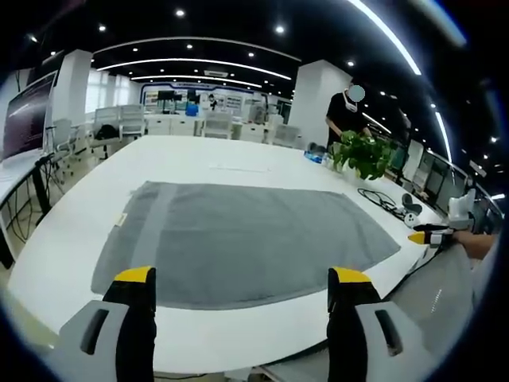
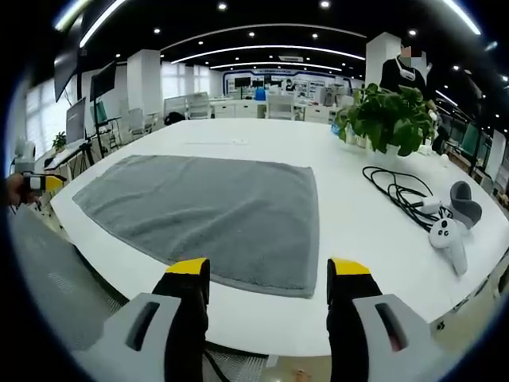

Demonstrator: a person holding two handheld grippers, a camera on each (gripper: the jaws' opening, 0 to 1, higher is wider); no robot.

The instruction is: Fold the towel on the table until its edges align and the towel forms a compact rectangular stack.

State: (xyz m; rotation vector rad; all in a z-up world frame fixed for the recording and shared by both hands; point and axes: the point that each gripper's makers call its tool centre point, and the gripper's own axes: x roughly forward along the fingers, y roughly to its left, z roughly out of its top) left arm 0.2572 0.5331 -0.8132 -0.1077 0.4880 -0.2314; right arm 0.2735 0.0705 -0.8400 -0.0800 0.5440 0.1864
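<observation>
Behind the white table (image 1: 238,159) stretches a bright office, and the grey towel (image 1: 238,235) lies flat and unfolded at its centre. At six o'clock in each view, the left gripper (image 1: 242,282) and right gripper (image 2: 269,274) hang off the near edge, jaws wide apart and empty. A potted plant (image 2: 390,115) stands at two o'clock.

Towel: we see the grey towel (image 2: 208,213) lying flat and unfolded on the white table (image 2: 358,239).
Right gripper: our right gripper (image 2: 269,274) hangs over the table's near edge, jaws apart, just short of the towel's near hem.
Left gripper: the left gripper (image 2: 38,183) shows at the far left, off the table.
Plant: a green plant (image 2: 390,118) stands far right.
Cable and controllers: a black cable (image 2: 398,191) and two controllers (image 2: 453,223) lie right of the towel.
Person: a person (image 2: 402,73) stands behind the plant.
</observation>
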